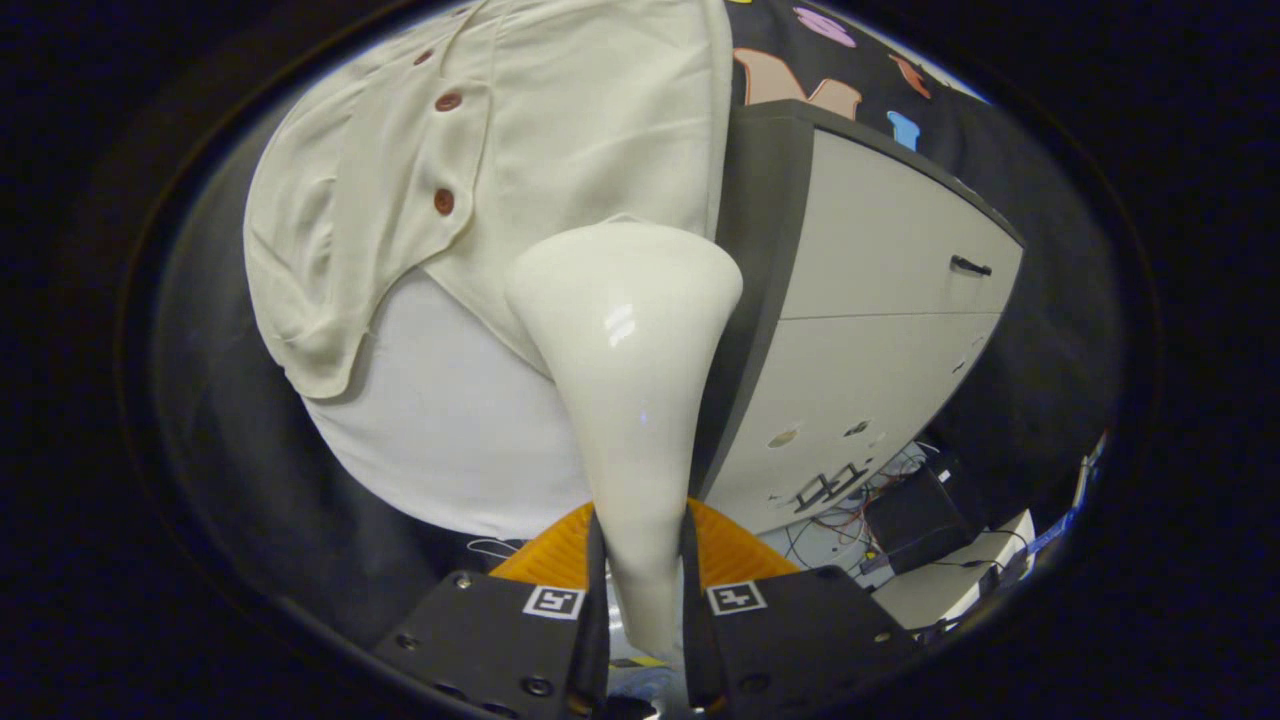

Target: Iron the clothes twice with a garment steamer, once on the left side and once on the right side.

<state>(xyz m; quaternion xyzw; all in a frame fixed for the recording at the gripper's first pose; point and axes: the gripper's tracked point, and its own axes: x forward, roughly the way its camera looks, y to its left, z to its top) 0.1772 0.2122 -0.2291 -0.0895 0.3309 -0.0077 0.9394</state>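
Note:
My gripper (640,555) is shut on the handle of a glossy white garment steamer (625,340), whose wide head points away from me. The head rests against the lower right part of a cream shirt (560,130) with dark red buttons (444,201). A white garment (450,420) hangs under the shirt and reaches lower. The orange fingers (555,550) press on the handle from both sides. The steamer's face is hidden against the cloth.
A grey-and-white cabinet (880,330) with a black handle stands just right of the shirt, close to the steamer head. Cables and a black box (915,520) lie on the floor beyond it.

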